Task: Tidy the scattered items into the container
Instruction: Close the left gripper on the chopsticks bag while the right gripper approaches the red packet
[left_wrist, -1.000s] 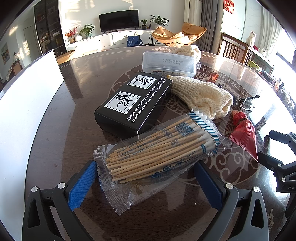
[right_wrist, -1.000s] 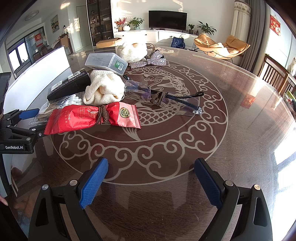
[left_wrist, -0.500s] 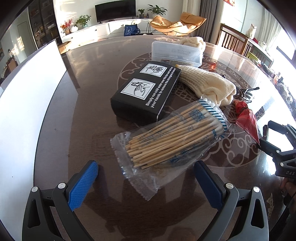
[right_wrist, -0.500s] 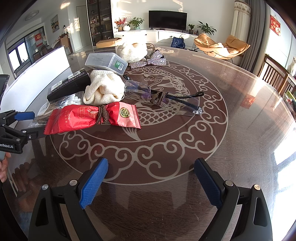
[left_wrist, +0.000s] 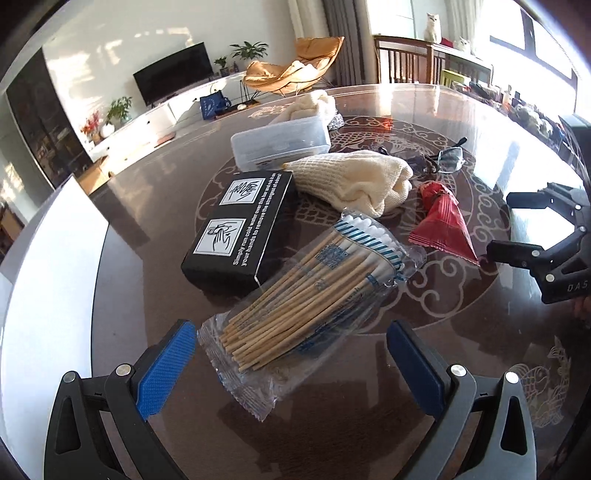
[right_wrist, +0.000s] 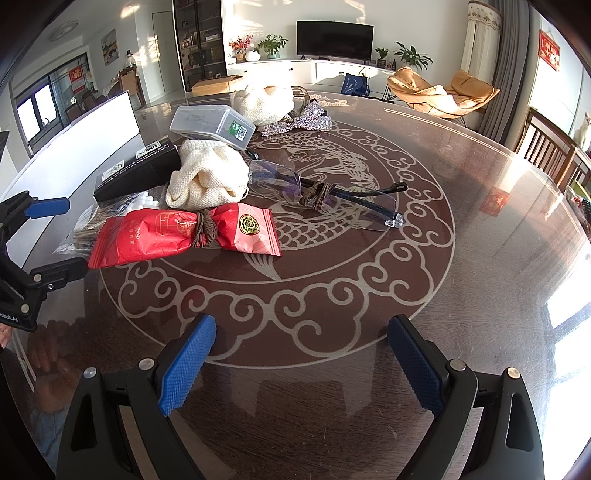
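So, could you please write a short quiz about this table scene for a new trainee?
1. True or false: the left gripper is shut on the cotton swab packet.
2. What is tied around the red packet? A) a brown cord B) a silver bow C) tape
3. Fill in: the folded glasses lie on the ____.

Key: 1 false; 2 A; 3 table.

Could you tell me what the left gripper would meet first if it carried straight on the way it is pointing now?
Most likely the clear bag of cotton swabs: it lies straight ahead of the open left gripper, its near end about level with the blue pads. The black box sits behind it. Height above the table is hard to judge.
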